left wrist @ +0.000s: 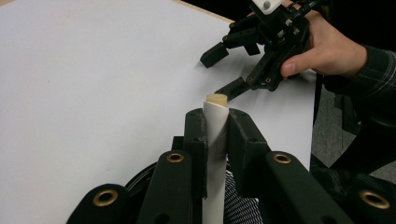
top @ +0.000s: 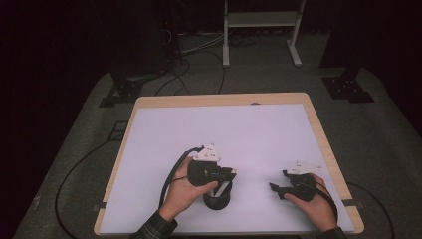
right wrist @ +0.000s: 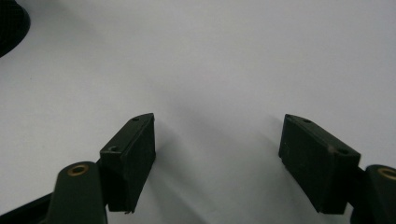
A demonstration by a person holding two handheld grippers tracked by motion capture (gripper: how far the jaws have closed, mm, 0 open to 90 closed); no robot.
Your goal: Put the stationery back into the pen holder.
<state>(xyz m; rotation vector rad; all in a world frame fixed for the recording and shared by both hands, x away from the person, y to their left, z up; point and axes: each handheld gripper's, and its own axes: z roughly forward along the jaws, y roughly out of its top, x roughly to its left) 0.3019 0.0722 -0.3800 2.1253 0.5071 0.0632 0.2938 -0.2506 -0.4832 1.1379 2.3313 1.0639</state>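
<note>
My left gripper (top: 222,177) is shut on a thin white stick (left wrist: 215,191) with a beige tip (left wrist: 216,99), which stands upright between its jaws (left wrist: 216,133). Directly below it, near the table's front edge, stands a black round holder (top: 217,200); its rim (left wrist: 140,179) and mesh wall show under the jaws. The stick's lower end (top: 225,187) reaches into the holder's mouth. My right gripper (top: 278,188) rests on the table to the right, open, with nothing between its jaws (right wrist: 217,158). From the left gripper view it is held in a hand further off (left wrist: 222,72).
A white sheet (top: 224,134) covers a wooden table (top: 318,129). The black holder's edge shows at the corner of the right gripper view (right wrist: 9,18). Cables (top: 74,174) trail over the grey floor, and a white frame's legs (top: 261,35) stand behind the table.
</note>
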